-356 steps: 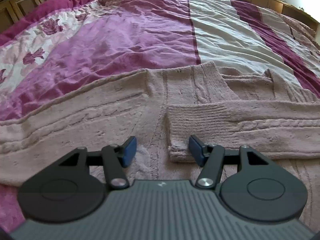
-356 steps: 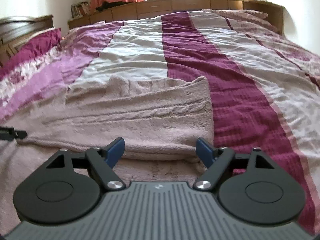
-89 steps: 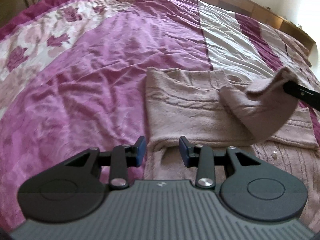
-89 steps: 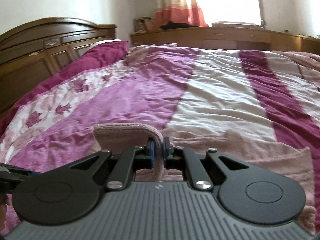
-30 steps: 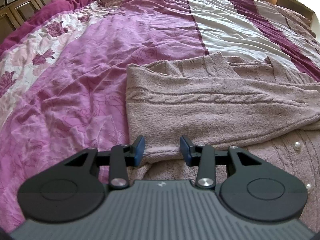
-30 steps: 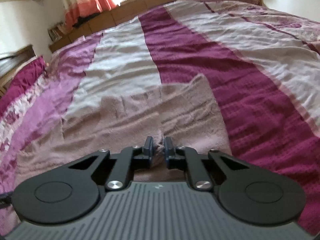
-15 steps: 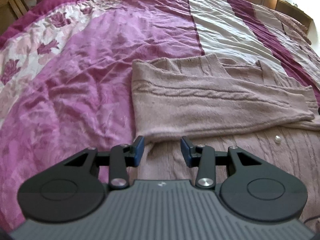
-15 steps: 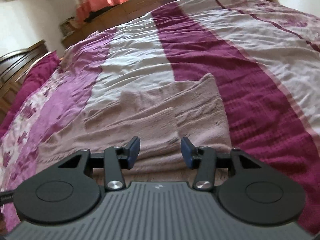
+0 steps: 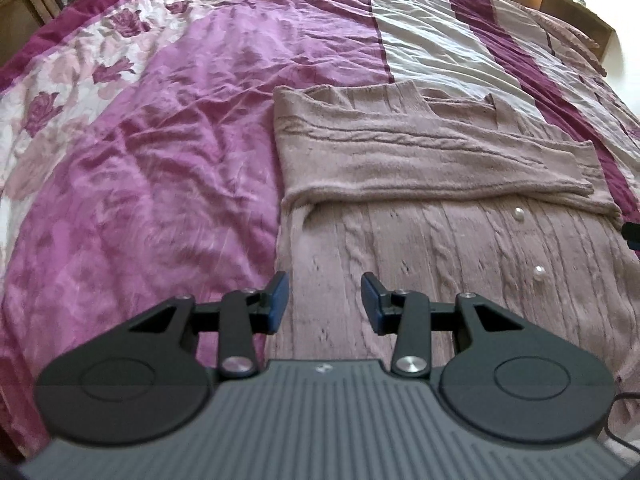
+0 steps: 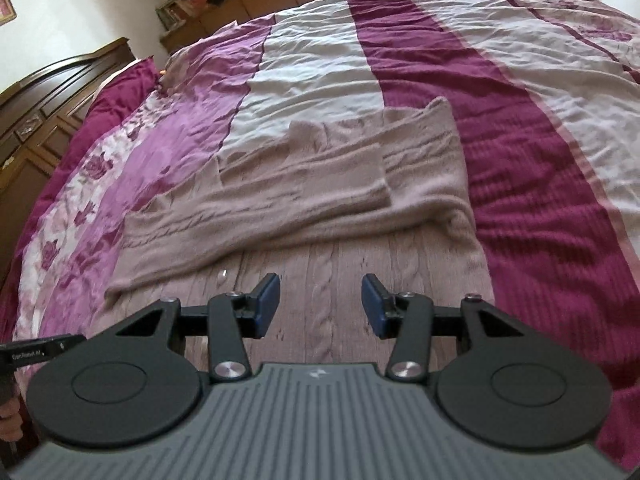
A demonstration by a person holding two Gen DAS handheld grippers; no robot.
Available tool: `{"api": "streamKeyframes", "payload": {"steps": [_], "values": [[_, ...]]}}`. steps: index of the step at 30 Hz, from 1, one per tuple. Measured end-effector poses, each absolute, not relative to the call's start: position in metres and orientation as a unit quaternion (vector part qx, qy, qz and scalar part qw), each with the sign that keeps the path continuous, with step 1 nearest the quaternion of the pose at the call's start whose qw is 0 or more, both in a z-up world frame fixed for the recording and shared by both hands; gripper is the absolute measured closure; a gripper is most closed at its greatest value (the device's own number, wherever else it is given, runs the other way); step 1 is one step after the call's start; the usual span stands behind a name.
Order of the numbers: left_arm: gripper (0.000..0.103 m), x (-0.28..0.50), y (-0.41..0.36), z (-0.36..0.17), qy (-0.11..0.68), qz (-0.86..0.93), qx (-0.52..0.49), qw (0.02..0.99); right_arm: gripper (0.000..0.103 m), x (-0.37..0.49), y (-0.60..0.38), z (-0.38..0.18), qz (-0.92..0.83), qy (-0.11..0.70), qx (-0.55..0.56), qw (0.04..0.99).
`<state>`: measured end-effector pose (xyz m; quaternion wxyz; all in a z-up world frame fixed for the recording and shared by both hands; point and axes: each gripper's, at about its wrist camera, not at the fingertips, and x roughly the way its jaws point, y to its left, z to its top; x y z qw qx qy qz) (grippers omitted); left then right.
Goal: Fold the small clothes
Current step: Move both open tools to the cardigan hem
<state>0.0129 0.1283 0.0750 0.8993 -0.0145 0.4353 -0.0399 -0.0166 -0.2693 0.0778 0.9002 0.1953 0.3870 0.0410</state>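
Note:
A dusty-pink cable-knit cardigan (image 9: pixel 440 240) lies flat on the bed, with pearl buttons (image 9: pixel 519 214) down its front. Both sleeves are folded across its chest; the top sleeve (image 9: pixel 420 160) runs from the left shoulder to the right side, cuff (image 10: pixel 376 176) lying loose. My left gripper (image 9: pixel 324 302) hovers open over the cardigan's left edge, nothing between its blue pads. Over the lower body of the cardigan (image 10: pixel 340 272) my right gripper (image 10: pixel 320 306) stands open and holds nothing. The hem near me is hidden behind the grippers.
The cardigan rests on a wrinkled bedspread (image 9: pixel 160 140) in purple, white and maroon stripes (image 10: pixel 540 160). A dark wooden headboard (image 10: pixel 48 92) stands at the left, low wooden cabinets (image 10: pixel 260 0) beyond the bed. A hand on the left gripper's handle (image 10: pixel 8 412) shows at the right view's left edge.
The right gripper, shut on the sleeve cuff a second ago, has opened and let it go. Both grippers have drawn back and up from the folded sleeves toward the cardigan's lower part.

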Motion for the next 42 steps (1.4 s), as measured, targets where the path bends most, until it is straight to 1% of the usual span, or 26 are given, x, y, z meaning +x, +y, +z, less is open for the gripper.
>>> {"api": "streamKeyframes", "payload": {"steps": [14,27,31,38,42], "values": [[0.061,-0.033,0.128,0.066,0.457,-0.038,-0.003,0.889,0.049,-0.070,-0.283,0.070,0.041,0.425,0.179,0.886],[0.061,-0.055,0.137,0.057,0.461,-0.032,-0.013,0.887,0.049,-0.098,-0.281,0.060,0.029,0.452,0.116,0.884],[0.061,-0.057,0.140,0.056,0.461,-0.033,-0.023,0.886,0.049,-0.098,-0.267,0.059,0.044,0.461,0.085,0.882],[0.061,-0.061,0.143,0.052,0.470,-0.038,-0.021,0.882,0.049,-0.103,-0.236,0.055,0.064,0.479,-0.018,0.875],[0.061,-0.070,0.147,0.047,0.475,-0.038,-0.015,0.879,0.050,-0.118,-0.237,0.058,0.051,0.477,-0.060,0.876]]}}
